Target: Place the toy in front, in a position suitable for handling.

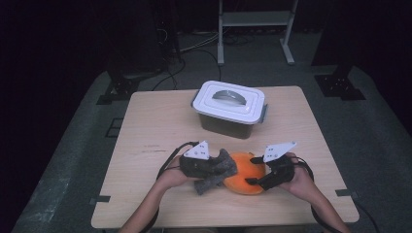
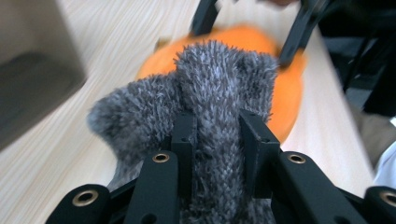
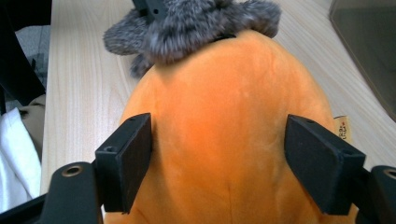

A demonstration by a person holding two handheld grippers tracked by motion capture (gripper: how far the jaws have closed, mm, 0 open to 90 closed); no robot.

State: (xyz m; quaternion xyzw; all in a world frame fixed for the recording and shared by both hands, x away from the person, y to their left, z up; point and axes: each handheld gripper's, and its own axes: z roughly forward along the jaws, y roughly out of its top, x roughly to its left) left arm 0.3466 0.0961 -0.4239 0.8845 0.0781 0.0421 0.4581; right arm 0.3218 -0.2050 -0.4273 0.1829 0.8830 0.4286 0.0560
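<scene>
Fuzzy grey cloth (image 2: 205, 116) pinched tight in left gripper (image 2: 215, 140), draped over far end of orange plush (image 3: 224, 130). Plush squeezed between right gripper (image 3: 219, 163) pads, at near table (image 1: 145, 121) edge. White-lidded bin (image 1: 229, 109) further back, well apart. Plush smooth, rounded, small tag on side.

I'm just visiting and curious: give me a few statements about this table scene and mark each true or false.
1. The left hand-held gripper is shut on the grey fuzzy cloth. True.
2. The orange plush toy is blue. False: it is orange.
3. The right hand-held gripper has a jaw on each side of the plush toy. True.
4. The white-lidded container stands open. False: its lid is on.
5. The cloth lies inside the container. False: it rests against the plush toy.
</scene>
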